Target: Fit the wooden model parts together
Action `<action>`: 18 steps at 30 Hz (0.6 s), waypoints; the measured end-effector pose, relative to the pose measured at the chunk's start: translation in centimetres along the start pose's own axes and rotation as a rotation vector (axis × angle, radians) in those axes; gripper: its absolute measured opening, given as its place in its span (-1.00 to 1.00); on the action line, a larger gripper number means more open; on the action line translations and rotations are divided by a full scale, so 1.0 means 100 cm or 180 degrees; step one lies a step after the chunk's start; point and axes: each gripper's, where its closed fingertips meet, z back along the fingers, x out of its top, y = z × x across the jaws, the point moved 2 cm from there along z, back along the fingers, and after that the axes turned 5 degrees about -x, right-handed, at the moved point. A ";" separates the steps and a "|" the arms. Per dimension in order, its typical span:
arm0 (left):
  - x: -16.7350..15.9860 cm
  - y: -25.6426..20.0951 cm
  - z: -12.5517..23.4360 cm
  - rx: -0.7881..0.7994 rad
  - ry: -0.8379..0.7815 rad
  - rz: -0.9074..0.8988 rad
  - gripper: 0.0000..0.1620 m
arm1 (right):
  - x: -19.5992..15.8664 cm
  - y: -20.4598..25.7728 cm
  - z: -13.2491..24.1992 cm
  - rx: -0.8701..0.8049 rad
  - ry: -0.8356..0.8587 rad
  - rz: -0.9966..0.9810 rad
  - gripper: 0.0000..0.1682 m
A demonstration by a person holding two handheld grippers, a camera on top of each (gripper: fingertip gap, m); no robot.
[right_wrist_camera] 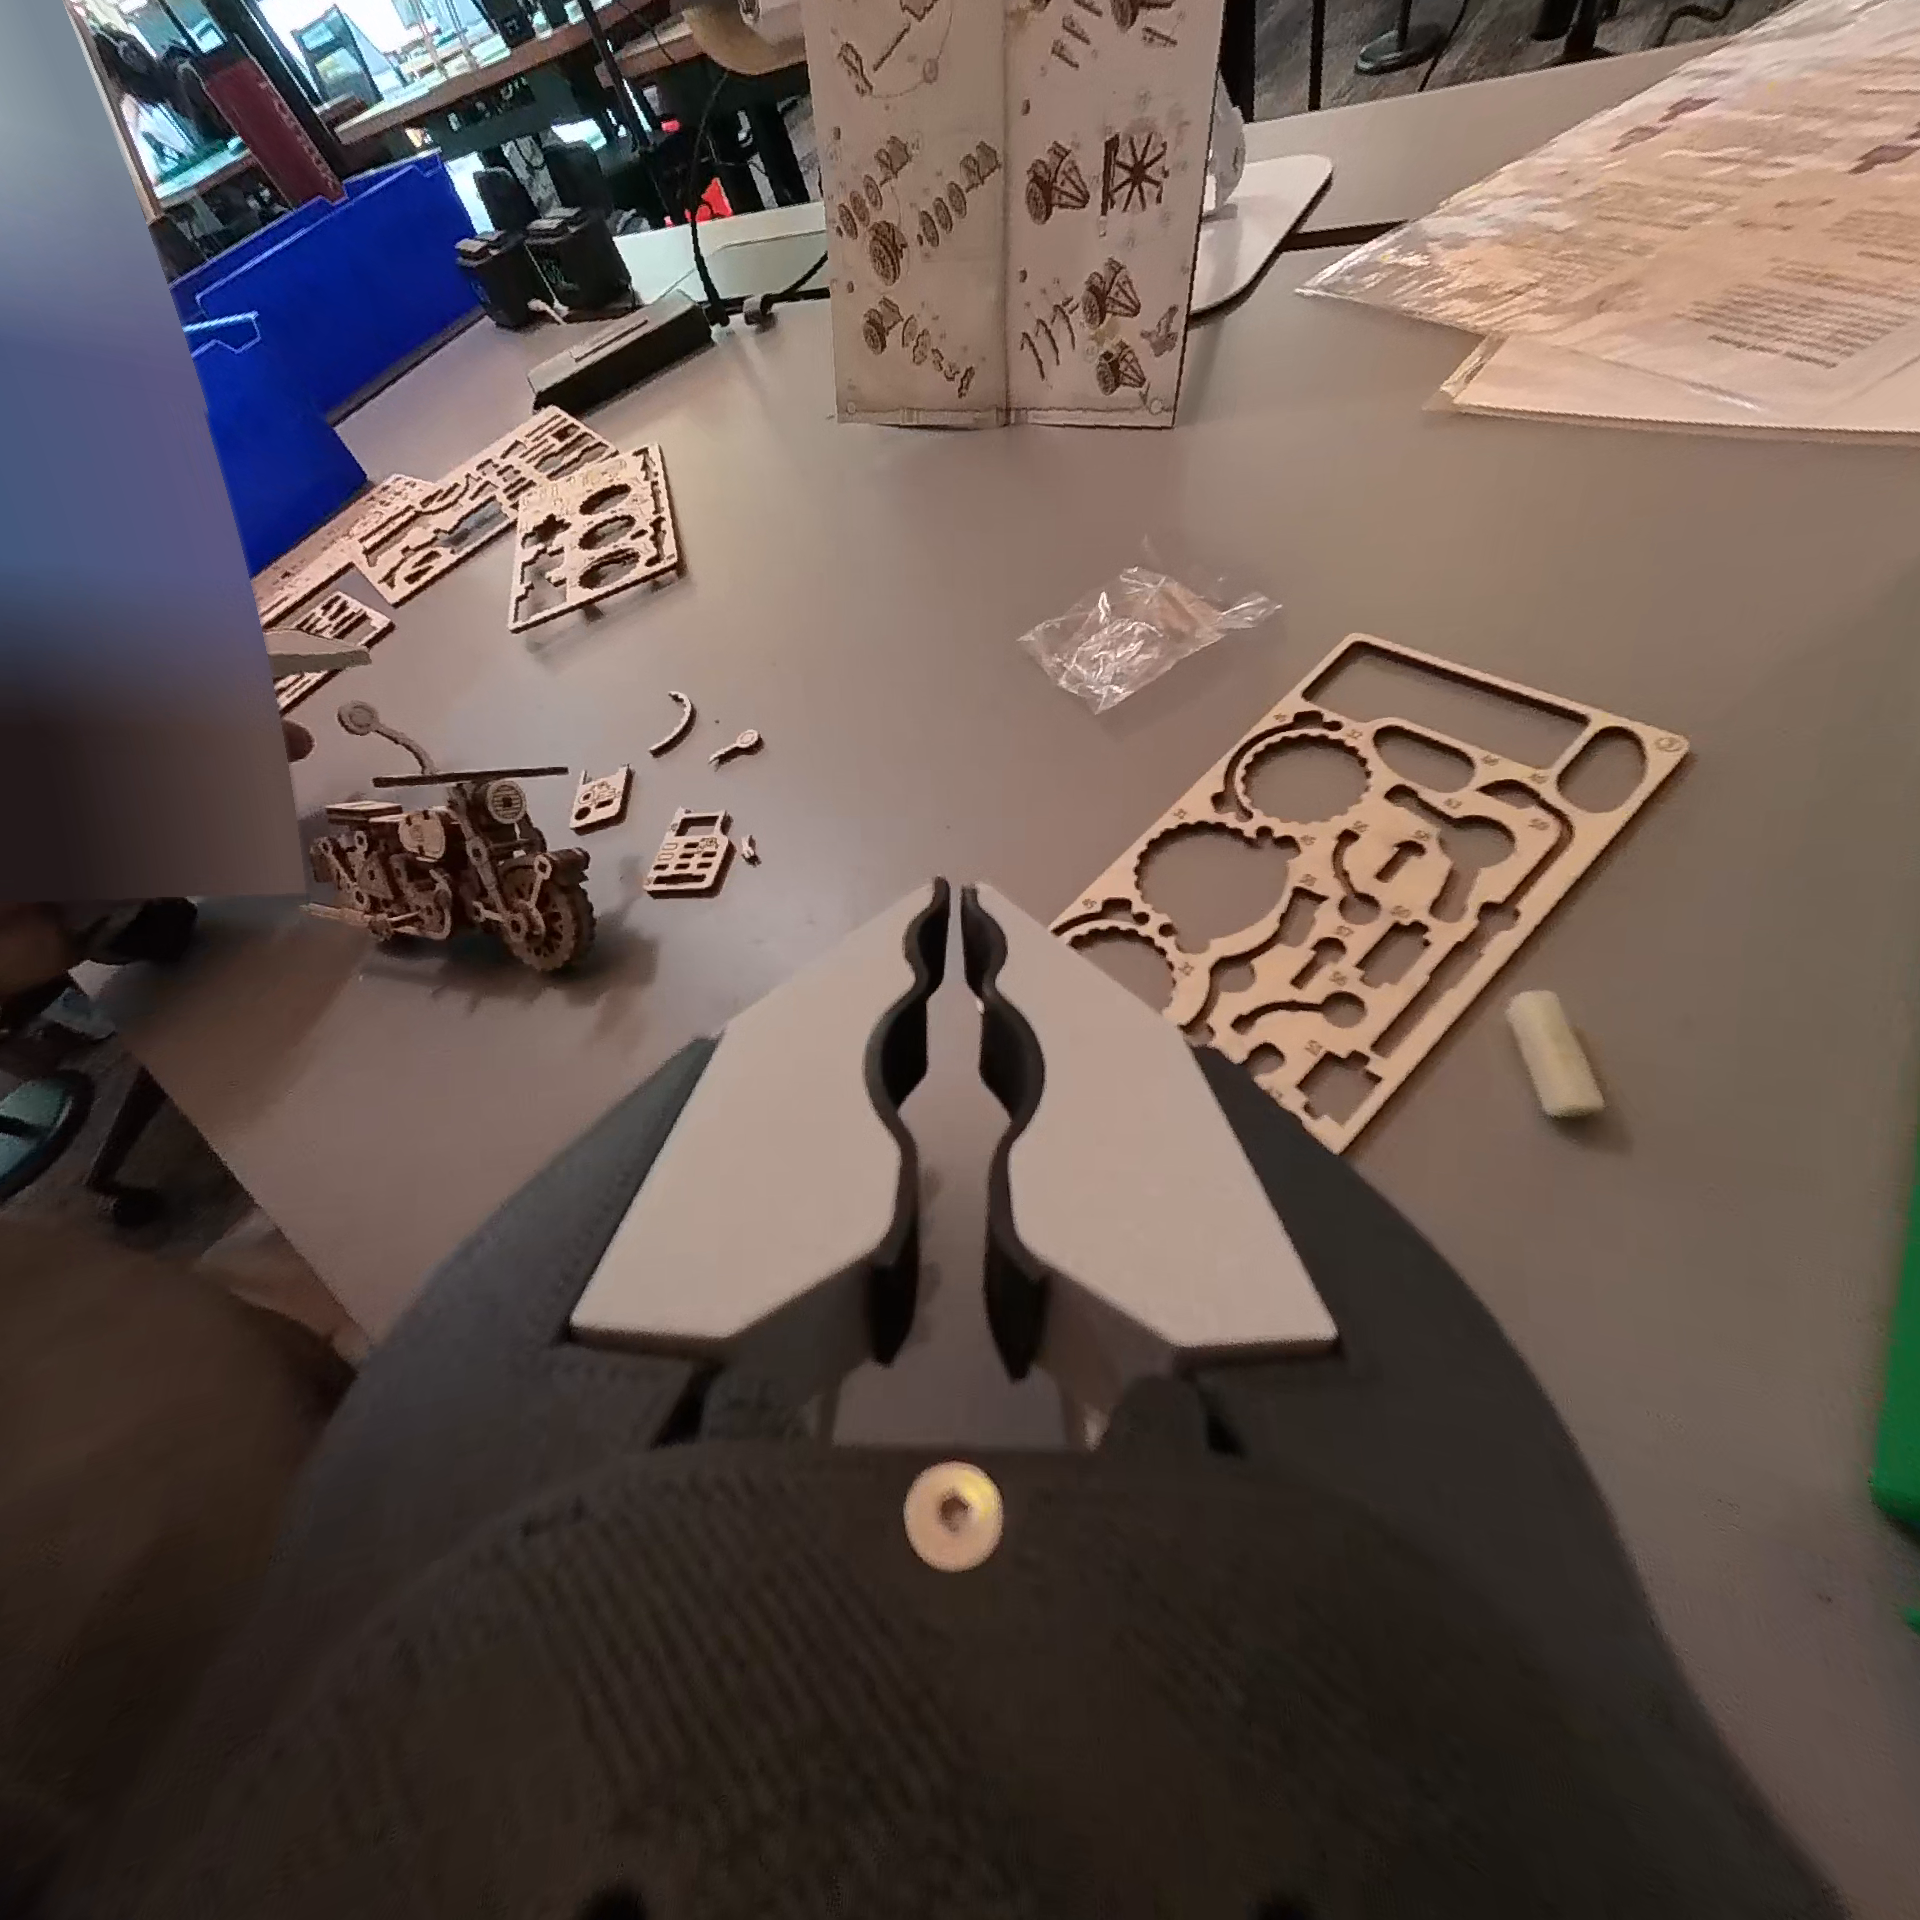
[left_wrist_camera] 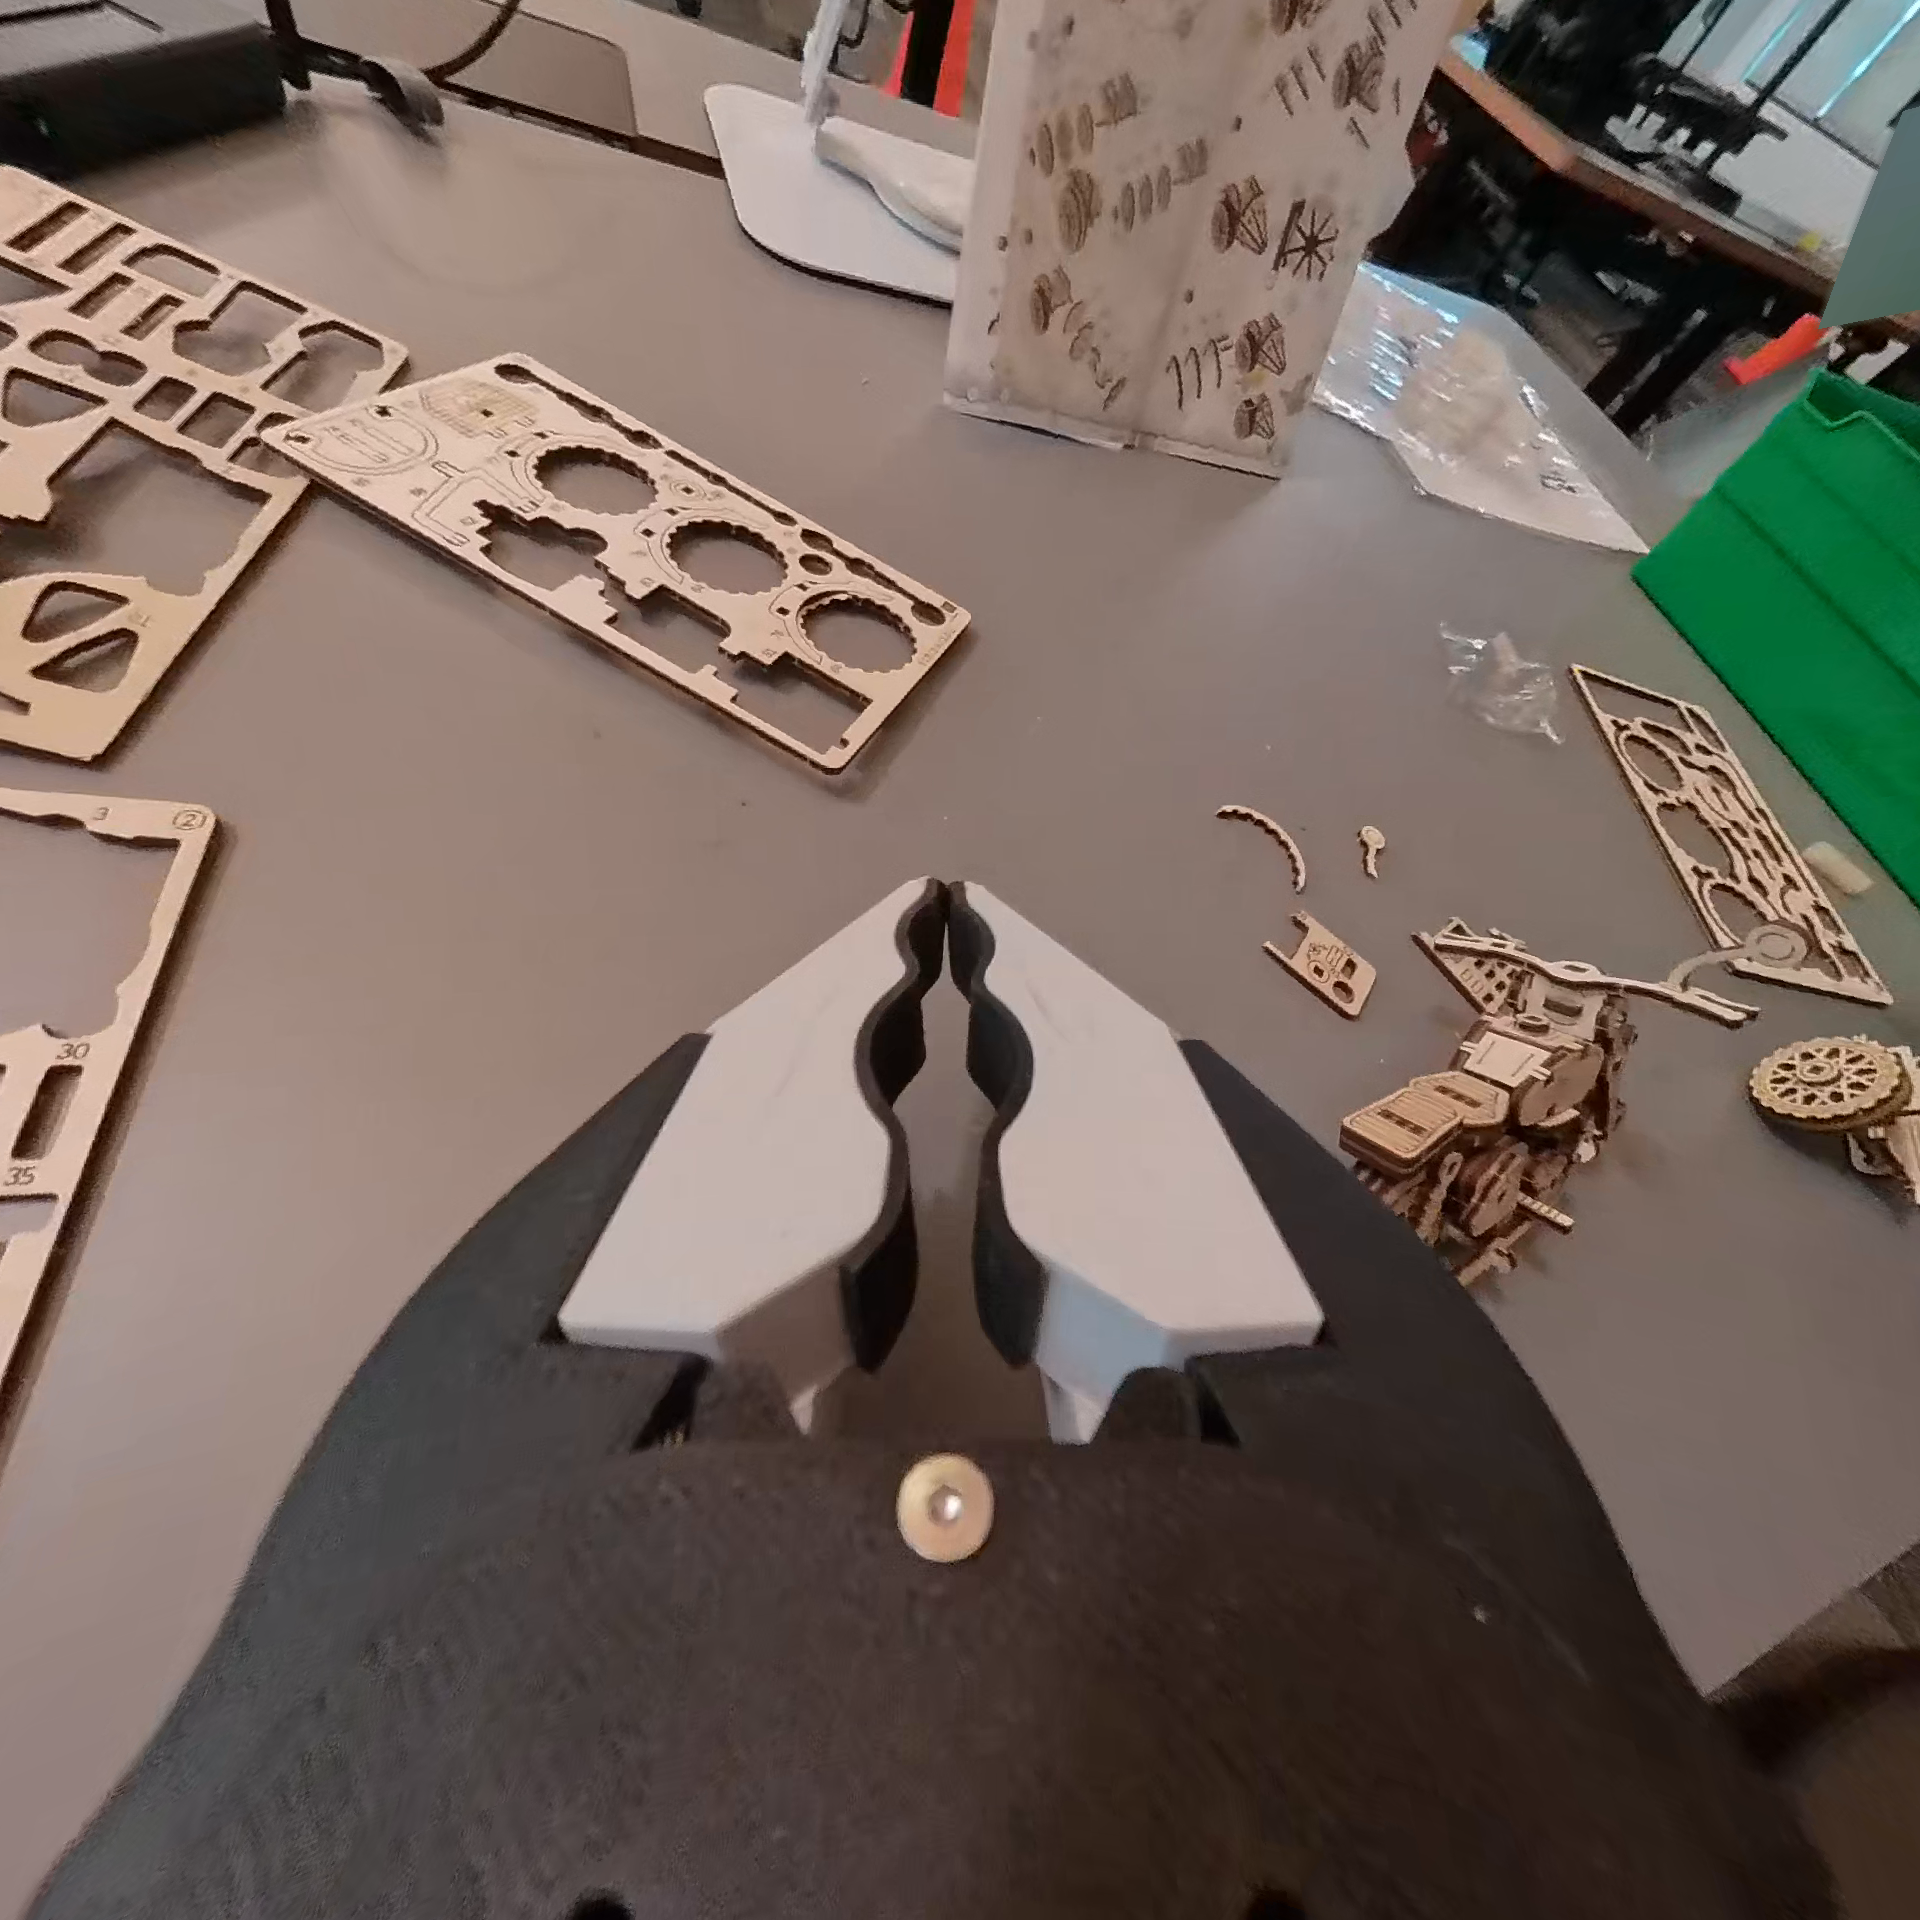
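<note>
Both units are idle: left gripper point(left_wrist_camera: 948, 889) and right gripper point(right_wrist_camera: 954, 889) have jaws together, holding nothing, above the worktop point(left_wrist_camera: 623, 935). Motorcycle model point(right_wrist_camera: 457, 862), largely assembled, stands at 10 o'clock in the right wrist view. Remaining: loose parts point(right_wrist_camera: 686, 852) beside it at 11 o'clock, plus a wheel assembly point(left_wrist_camera: 1829, 1081), await fitting.

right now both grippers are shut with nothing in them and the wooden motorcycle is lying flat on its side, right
Not quite: the wooden motorcycle stands upright on its wheels, as the right wrist view shows. The left gripper and right gripper are indeed shut and empty.
</note>
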 end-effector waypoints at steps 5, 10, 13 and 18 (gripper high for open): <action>-0.001 -0.003 -0.002 0.0001 0.0051 -0.0095 -1.00 | -0.003 -0.003 -0.004 -0.0025 0.0099 -0.0047 -0.99; -0.004 -0.007 -0.005 0.0047 0.0147 -0.0274 -1.00 | -0.004 -0.006 -0.006 -0.0020 0.0145 -0.0145 -1.00; -0.006 -0.007 -0.007 0.0080 0.0217 -0.0311 -1.00 | -0.004 -0.007 -0.007 0.0000 0.0148 -0.0187 -1.00; -0.008 -0.008 -0.009 -0.0001 0.0281 -0.0245 -1.00 | -0.003 0.005 -0.011 0.0184 0.0049 0.0041 -1.00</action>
